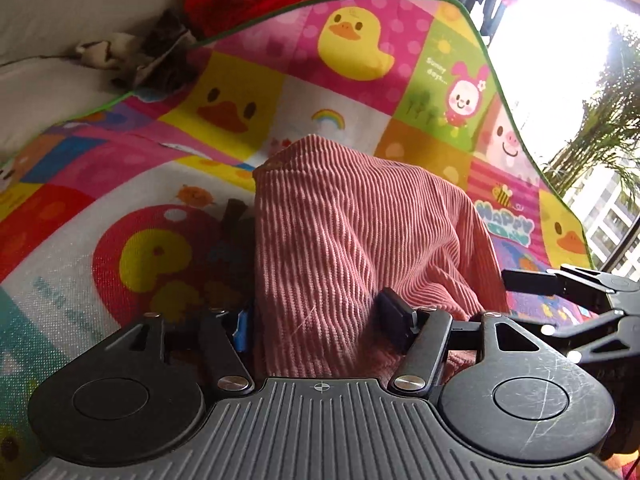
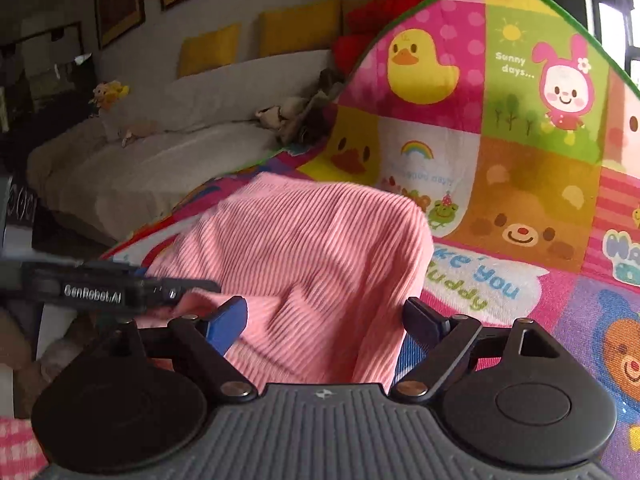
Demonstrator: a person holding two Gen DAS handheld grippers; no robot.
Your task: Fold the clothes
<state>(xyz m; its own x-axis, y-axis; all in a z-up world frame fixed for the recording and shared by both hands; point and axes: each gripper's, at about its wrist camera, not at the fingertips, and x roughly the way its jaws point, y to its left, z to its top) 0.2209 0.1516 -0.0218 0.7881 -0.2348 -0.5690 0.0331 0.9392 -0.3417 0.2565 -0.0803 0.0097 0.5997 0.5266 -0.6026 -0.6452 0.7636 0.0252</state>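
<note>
- The pink ribbed knit (image 2: 312,264) is draped up off the cartoon mat (image 2: 520,184), bunched between both grippers, over the mat's near part.
- Judged soft, light and limp; it should sag wherever unsupported, so pinch it at edges or corners.
- Left gripper (image 1: 316,316): jaws apart, knit between them; whether the pads press I cannot tell.
- Right gripper (image 2: 324,320): jaws wide, cloth between, grip likewise unclear.
- Both point downward, side by side.
</note>
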